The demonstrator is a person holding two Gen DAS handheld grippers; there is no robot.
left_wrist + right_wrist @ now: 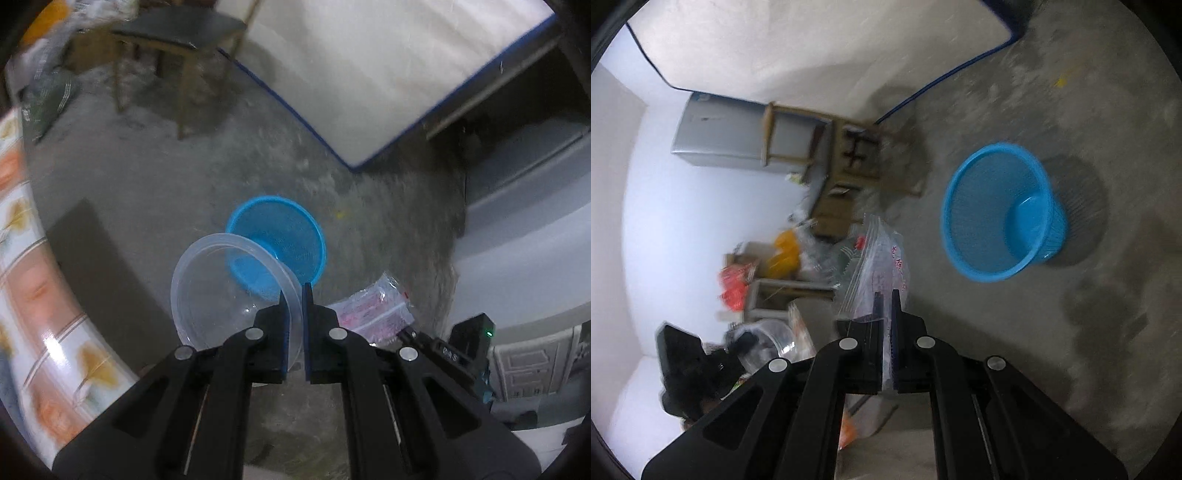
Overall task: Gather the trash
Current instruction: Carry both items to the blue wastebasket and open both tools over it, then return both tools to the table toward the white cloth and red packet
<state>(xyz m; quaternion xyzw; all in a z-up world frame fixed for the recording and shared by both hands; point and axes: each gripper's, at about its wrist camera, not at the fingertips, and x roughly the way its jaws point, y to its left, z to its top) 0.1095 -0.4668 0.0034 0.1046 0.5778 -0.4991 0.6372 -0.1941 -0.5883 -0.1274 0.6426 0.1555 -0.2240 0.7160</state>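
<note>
My left gripper point(294, 295) is shut on the rim of a clear plastic container point(221, 295), which hangs to the left of the fingers. Beyond it on the concrete floor stands an empty blue mesh wastebasket point(280, 243). My right gripper point(885, 295) is shut on a clear zip bag with red print point(879, 254), held up in front of its fingers. The same wastebasket point(1001, 214) shows to the right of that gripper, some way ahead. The zip bag point(373, 306) and the right gripper's body point(443, 350) appear low on the right in the left wrist view.
A wooden stool point(173, 48) stands on the floor beyond the basket. A white wall with a blue base line point(369, 74) runs behind. A patterned tablecloth edge point(33, 258) lies at the left. A clutter of boxes and bags point(775, 266) and a grey fridge point(716, 136) fill the room's side.
</note>
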